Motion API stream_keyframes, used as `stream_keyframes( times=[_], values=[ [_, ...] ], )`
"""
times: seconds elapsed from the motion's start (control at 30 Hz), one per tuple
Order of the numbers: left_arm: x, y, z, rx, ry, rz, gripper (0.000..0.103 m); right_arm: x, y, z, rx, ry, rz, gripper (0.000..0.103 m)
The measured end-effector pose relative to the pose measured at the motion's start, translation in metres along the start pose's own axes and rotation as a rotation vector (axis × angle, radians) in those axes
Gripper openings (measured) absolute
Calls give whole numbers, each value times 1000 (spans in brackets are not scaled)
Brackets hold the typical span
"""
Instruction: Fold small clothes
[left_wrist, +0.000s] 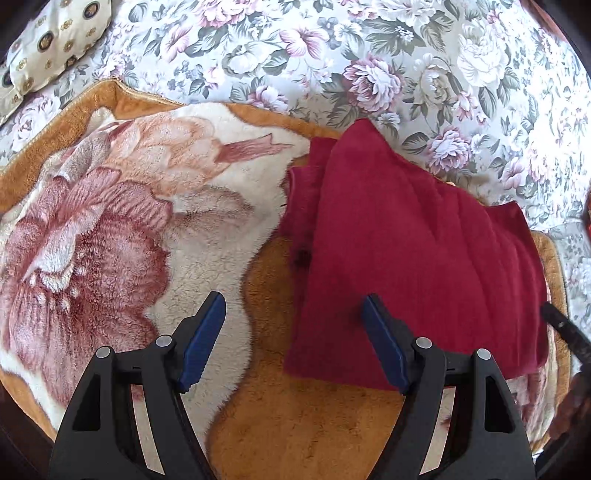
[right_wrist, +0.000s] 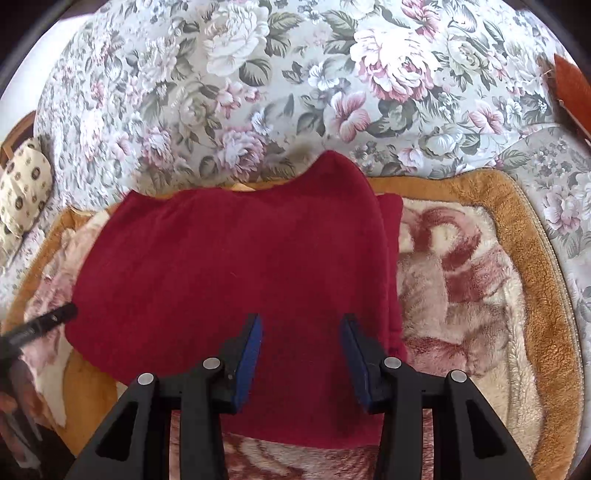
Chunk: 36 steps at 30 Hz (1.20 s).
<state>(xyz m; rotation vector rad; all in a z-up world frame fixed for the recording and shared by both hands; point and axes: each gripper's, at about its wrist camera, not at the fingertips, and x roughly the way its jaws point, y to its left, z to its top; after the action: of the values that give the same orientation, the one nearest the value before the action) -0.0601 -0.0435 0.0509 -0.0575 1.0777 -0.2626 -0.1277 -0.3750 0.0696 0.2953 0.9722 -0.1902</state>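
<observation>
A dark red fleece garment (left_wrist: 413, 258) lies folded on a plush blanket; it also shows in the right wrist view (right_wrist: 236, 266). My left gripper (left_wrist: 293, 306) is open and empty, hovering over the garment's near left edge, one finger over the blanket and one over the cloth. My right gripper (right_wrist: 301, 325) is open and empty above the garment's near right part. A narrow under-layer of the garment sticks out along its right side (right_wrist: 391, 221).
The plush blanket (left_wrist: 110, 229) has an orange border (right_wrist: 532, 258) and a pink flower print. It lies on a floral bedspread (left_wrist: 332, 55). A patterned cream pillow (left_wrist: 55, 40) sits at the far left. The other gripper's dark tip (right_wrist: 44, 321) shows at the left edge.
</observation>
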Motion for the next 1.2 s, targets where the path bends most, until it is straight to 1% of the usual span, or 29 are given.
stream_keyframes(
  times=[0.1,0.17,0.23,0.37,0.5,0.6,0.73,0.93,1.0,1.1,1.13,1.17,1.2],
  values=[
    [3,7,-1,-23,-11,-5,77,-4,26,12,-16,-26,58,42],
    [7,10,-1,-27,-7,-3,77,2,48,21,-31,-15,86,42],
    [9,11,-1,-26,1,-8,77,11,75,31,-57,-6,117,42],
    [9,9,1,1,-9,1,77,31,123,48,-99,-2,168,42],
    [10,8,2,15,-9,-2,77,51,156,60,-104,13,208,42],
    [8,8,2,23,-16,4,77,67,177,67,-123,31,205,42],
    [9,12,1,16,-4,-2,77,88,197,78,-141,56,203,42],
    [4,25,0,-15,-2,-15,77,122,216,99,-99,96,213,42],
    [5,28,1,-24,9,-29,77,140,224,103,-108,130,171,42],
    [6,29,1,-25,18,-37,77,166,233,104,-129,184,152,42],
    [6,29,1,-24,18,-38,77,172,235,104,-148,190,145,41],
    [6,29,1,-22,18,-37,77,174,237,103,-169,175,131,35],
    [7,29,2,-21,21,-37,77,173,237,104,-183,149,116,18]
  ],
)
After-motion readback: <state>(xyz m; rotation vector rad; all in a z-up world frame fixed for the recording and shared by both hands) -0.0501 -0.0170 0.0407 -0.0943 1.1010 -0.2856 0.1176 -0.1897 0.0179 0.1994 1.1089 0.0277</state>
